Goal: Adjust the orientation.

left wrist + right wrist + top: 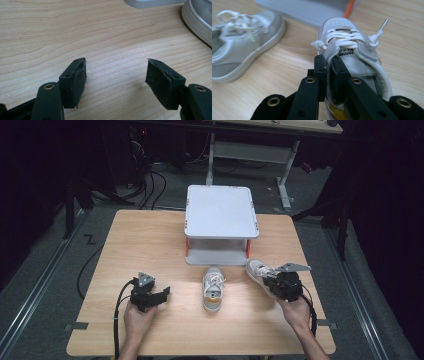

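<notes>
Two white sneakers are on the wooden table [150, 245]. One sneaker [213, 288] lies flat at the middle front, toe toward the grey stand; it appears at the left of the right gripper view [242, 42] and at the top right of the left gripper view [200, 17]. The other sneaker [257, 271] [352, 42] is at the right, with my right gripper [274, 282] [329, 62] shut on the side wall of its collar beside the tongue. My left gripper [165, 292] [116, 72] is open over bare wood at the front left, nothing between its fingers.
A grey two-level stand [221, 212] with orange posts sits at the back middle of the table, just behind the sneakers. Bare wood lies to the left and along the front edge. Cables trail from both grippers toward the person.
</notes>
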`<state>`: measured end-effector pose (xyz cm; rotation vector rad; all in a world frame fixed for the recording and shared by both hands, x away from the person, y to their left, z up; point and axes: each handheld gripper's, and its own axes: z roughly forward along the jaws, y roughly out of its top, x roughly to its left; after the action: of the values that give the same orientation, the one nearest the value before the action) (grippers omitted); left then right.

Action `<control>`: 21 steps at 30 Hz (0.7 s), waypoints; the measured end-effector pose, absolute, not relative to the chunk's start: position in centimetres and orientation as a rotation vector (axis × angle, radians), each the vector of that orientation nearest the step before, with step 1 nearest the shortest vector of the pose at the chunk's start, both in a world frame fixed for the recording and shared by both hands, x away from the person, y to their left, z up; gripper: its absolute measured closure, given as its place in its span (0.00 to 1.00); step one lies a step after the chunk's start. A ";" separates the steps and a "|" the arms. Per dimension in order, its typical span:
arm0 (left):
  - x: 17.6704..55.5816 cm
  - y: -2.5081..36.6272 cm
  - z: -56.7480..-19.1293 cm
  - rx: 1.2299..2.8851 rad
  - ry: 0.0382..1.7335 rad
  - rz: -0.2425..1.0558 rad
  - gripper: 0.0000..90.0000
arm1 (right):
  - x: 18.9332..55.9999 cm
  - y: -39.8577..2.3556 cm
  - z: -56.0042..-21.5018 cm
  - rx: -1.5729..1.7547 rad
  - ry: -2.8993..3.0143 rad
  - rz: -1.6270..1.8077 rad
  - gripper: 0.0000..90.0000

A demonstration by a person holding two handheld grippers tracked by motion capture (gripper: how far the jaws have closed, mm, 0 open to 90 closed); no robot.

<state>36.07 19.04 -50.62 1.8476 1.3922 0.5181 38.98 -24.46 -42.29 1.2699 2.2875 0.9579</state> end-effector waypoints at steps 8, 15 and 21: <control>36.1 19.1 -50.6 1.847 1.394 0.515 0.36 | 38.6 -21.2 -42.9 1.249 2.328 0.944 0.94; 36.1 19.1 -50.6 1.847 1.394 0.514 0.36 | 39.1 -18.3 -43.4 1.227 2.355 0.902 0.94; 36.1 19.1 -50.6 1.847 1.392 0.517 0.36 | 39.2 -16.8 -43.8 1.247 2.364 0.877 0.94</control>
<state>36.08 19.06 -50.62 1.8471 1.3919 0.5168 39.21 -16.75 -43.80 1.2468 2.3636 0.8774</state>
